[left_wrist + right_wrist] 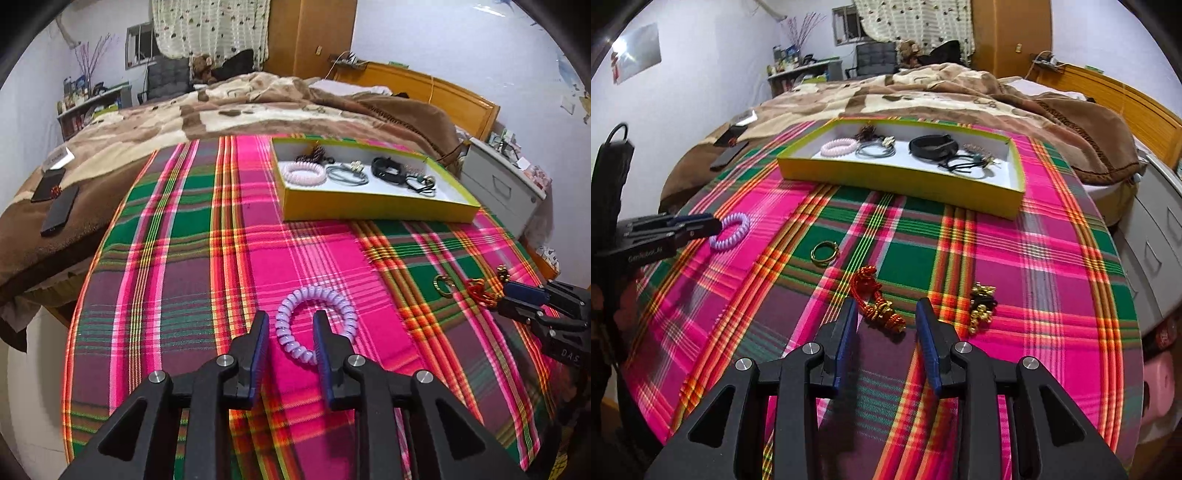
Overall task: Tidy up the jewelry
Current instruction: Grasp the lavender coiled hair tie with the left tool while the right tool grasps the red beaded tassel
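gold beaded piece [981, 307] clear only right-wrist

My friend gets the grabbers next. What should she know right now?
Left hand-held gripper: open, straddling the lilac spiral hair tie on the plaid cloth, nothing held.
Right hand-held gripper: open over the red-and-gold knotted bracelet.
Done: a pink spiral tie, grey bands and black pieces lie in the yellow box.
Left: lilac tie, gold ring, red bracelet, gold bead cluster.
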`<state>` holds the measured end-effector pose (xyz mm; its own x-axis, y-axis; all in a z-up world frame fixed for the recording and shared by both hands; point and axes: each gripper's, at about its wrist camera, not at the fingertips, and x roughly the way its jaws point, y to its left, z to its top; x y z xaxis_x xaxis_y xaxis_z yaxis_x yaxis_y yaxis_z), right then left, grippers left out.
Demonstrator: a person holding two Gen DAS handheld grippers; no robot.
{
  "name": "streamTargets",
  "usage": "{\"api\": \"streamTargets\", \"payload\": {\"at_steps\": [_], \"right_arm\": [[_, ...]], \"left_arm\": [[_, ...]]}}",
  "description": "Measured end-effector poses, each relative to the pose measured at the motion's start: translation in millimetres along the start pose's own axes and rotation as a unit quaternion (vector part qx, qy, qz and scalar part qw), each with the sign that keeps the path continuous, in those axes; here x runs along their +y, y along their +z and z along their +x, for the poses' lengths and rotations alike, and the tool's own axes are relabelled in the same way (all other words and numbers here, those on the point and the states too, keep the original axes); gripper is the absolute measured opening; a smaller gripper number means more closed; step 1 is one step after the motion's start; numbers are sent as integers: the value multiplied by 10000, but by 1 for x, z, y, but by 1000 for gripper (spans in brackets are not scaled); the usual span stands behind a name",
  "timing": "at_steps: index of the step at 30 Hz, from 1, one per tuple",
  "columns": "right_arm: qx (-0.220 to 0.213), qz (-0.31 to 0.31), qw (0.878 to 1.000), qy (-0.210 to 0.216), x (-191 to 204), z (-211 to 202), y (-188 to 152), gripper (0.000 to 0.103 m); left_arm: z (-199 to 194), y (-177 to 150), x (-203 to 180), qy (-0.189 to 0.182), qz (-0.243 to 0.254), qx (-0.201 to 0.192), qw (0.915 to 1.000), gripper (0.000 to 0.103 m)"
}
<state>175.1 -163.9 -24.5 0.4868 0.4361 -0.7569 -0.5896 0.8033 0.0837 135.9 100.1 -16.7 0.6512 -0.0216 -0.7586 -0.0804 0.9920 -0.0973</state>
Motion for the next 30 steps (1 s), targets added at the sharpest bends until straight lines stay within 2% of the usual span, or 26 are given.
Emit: {"api": "streamTargets", "payload": {"at_steps": [4, 9, 11, 13, 15, 17, 23, 30], "right_arm": [[206, -91, 9997, 45, 3, 9, 1, 34], [250, -152, 9995, -94, 8, 11, 1, 33], [241, -162, 9994, -181, 10, 10, 1, 21], [227, -151, 9993, -245, 13, 9, 0, 21], [204, -118, 9994, -273, 15, 8, -2, 12], [188, -60, 9994, -271, 16, 5, -4, 10], [109, 119, 9995, -260, 17, -4, -12, 10], [-138, 387, 9989, -240, 14, -22, -15, 10]], "left_arm": [[9, 3, 2, 11, -50, 152, 9999, 24], [12, 5, -5, 139, 121, 179, 9997, 24], [13, 5, -11, 225, 239, 193, 9993, 24], [13, 4, -14, 293, 325, 201, 9988, 24], [12, 4, -17, 330, 396, 204, 9985, 17], [11, 3, -19, 312, 446, 205, 9983, 10], [3, -5, -24, 163, 500, 193, 9984, 9], [-16, -16, -37, -181, 506, 32, 9985, 9]]}}
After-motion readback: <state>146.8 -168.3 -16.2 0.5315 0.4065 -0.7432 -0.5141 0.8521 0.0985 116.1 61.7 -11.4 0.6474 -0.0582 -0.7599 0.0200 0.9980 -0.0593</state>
